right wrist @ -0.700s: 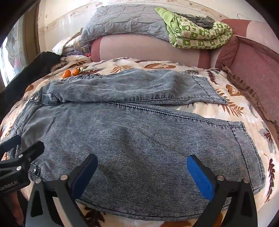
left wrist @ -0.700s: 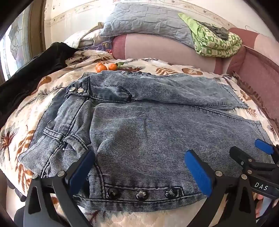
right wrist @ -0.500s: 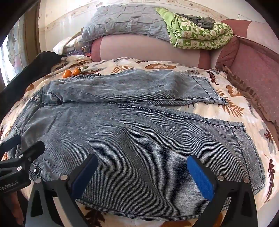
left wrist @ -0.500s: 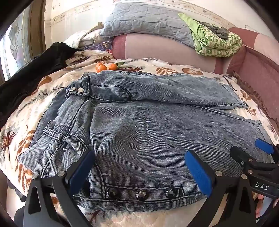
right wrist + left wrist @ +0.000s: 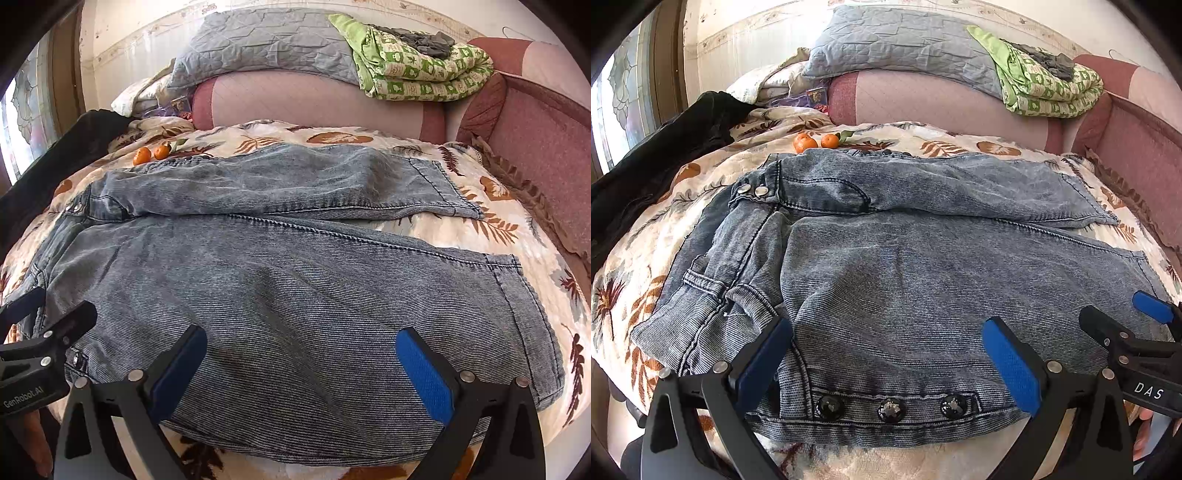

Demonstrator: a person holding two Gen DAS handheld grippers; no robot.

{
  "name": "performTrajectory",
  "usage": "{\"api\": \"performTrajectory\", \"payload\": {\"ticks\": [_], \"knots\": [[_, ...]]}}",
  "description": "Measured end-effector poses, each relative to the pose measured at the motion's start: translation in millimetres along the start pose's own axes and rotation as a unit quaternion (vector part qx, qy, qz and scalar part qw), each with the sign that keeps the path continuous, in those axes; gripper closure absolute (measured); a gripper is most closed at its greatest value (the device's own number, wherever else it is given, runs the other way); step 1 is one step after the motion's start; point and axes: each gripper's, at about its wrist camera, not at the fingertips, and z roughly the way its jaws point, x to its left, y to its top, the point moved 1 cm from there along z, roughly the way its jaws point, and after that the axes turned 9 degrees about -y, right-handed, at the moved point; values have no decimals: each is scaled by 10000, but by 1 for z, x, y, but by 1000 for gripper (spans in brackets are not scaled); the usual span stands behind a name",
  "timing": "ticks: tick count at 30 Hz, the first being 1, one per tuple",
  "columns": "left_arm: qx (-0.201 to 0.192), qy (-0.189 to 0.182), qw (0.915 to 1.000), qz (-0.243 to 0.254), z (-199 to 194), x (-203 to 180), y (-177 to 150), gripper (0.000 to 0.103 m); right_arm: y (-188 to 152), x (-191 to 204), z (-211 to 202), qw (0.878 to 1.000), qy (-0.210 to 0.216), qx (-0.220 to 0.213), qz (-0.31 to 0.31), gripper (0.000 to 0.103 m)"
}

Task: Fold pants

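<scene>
Both tongs [image 5: 886, 365] [image 5: 301, 369] spread, above pants [image 5: 923, 266]

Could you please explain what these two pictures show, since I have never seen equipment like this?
There is no robot here. A person holds a two-fingered clamp tool in each hand, and each tool carries a camera looking forward along its fingers.

One picture comes from the left gripper, the other from the right gripper. Each also catches the other tool at its edge.

On the leaf-patterned bedspread lie blue jeans, spread flat with both legs side by side. Behind them sit two small oranges, pillows and a green blanket.

Both tools have their jaws wide open above the near edge of the jeans. Nothing is held.
</scene>
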Motion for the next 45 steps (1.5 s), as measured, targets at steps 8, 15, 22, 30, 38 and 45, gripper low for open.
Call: {"api": "performTrajectory", "payload": {"ticks": [8,15,22,30,38,45], "knots": [[-3,-6,10000,-4,0,0,0,0,-1,0,0,10000,10,-8,30,0],[5,-5,10000,-10,0,-1,-1,0,-1,-1,1,10000,27,-5,52,0],[7,-61,10000,-75,1,2,-1,0,-2,0,1,9997,-85,-240,1,0],[16,6,10000,-21,2,0,-2,0,0,-3,0,9994,-53,-326,60,0],[31,103,9999,101,5,-4,-3,0,0,-5,-2,9996,13,-249,131,0],[35,41,10000,27,4,-2,-3,0,0,-3,0,9997,-41,-215,64,0]]}}
